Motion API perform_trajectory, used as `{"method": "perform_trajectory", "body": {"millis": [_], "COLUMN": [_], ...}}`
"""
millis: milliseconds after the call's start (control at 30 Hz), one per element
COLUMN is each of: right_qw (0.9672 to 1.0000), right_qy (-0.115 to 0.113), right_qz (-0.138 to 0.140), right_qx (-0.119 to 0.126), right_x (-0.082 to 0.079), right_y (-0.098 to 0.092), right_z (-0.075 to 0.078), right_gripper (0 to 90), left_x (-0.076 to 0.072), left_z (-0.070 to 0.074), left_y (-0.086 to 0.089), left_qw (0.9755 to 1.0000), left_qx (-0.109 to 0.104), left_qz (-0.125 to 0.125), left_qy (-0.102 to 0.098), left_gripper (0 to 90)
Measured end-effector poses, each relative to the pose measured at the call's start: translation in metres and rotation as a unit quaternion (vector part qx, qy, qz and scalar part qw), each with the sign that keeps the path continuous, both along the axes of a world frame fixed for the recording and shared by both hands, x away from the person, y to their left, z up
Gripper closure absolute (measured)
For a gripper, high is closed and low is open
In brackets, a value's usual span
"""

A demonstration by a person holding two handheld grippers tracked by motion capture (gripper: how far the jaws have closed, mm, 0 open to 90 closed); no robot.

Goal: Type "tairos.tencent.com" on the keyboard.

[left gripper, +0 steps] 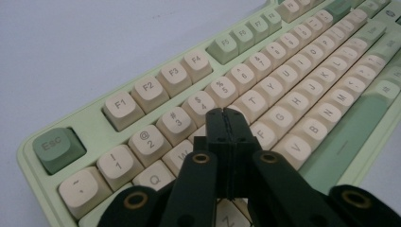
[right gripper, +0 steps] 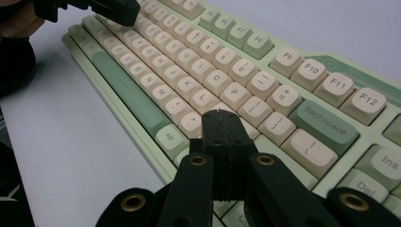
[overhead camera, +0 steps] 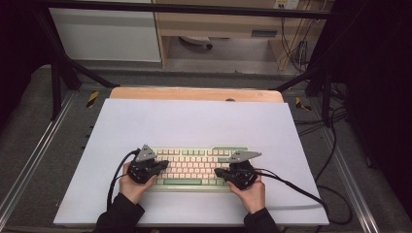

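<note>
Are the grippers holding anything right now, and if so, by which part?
Nothing is held. The left gripper and right gripper are both shut with nothing between their jaws, poised over the keyboard.

The scene was viewed from a fixed camera set high on the near side, facing forward and down across the table point(overhead camera: 194, 121). The keyboard point(overhead camera: 197, 167) was seen small and whole there. The left gripper view was taken close above the keyboard's left end, looking rightward along the key rows. The right gripper view was taken close above its right end, looking leftward. The middle letter rows were shared by both.
</note>
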State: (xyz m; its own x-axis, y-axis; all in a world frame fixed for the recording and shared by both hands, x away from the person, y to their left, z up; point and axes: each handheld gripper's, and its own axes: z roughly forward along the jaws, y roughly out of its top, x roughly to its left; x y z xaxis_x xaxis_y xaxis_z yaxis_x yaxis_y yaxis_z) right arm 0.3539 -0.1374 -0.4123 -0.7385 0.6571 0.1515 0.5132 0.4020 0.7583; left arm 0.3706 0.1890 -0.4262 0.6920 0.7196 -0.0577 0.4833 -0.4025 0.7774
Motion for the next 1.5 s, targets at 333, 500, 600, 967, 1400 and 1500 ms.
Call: {"method": "perform_trajectory", "body": {"millis": [333, 500, 600, 967, 1400, 1500], "right_qw": [1.0000, 1.0000, 1.0000, 0.9998, 0.9994, 0.9993], "right_qy": [-0.001, 0.002, 0.001, -0.001, -0.001, 0.002], "right_qz": [0.001, 0.001, 0.005, 0.019, 0.036, 0.038], "right_qx": [0.006, 0.007, 0.006, 0.009, 0.005, 0.008], "right_x": [-0.001, -0.001, -0.001, 0.000, 0.005, 0.006], "right_y": [0.000, 0.002, 0.005, 0.021, 0.044, 0.050], "right_z": [0.001, 0.001, 0.002, 0.005, 0.005, 0.005], "right_gripper": [90.0, 90.0, 90.0, 90.0, 90.0, 90.0], "left_x": [-0.014, -0.020, -0.023, -0.026, -0.026, -0.026], "left_z": [0.005, 0.006, 0.005, 0.005, 0.005, 0.005], "left_y": [0.022, 0.029, 0.034, 0.039, 0.040, 0.040], "left_qw": [0.9998, 0.9999, 0.9998, 0.9997, 0.9996, 0.9996], "left_qx": [-0.017, -0.016, -0.018, -0.022, -0.027, -0.025], "left_qz": [0.004, 0.005, 0.008, 0.011, 0.012, 0.010], "left_qy": [0.000, -0.001, 0.002, 0.001, 0.002, 0.003], "left_gripper": [90.0, 90.0, 90.0, 90.0, 90.0, 90.0]}}
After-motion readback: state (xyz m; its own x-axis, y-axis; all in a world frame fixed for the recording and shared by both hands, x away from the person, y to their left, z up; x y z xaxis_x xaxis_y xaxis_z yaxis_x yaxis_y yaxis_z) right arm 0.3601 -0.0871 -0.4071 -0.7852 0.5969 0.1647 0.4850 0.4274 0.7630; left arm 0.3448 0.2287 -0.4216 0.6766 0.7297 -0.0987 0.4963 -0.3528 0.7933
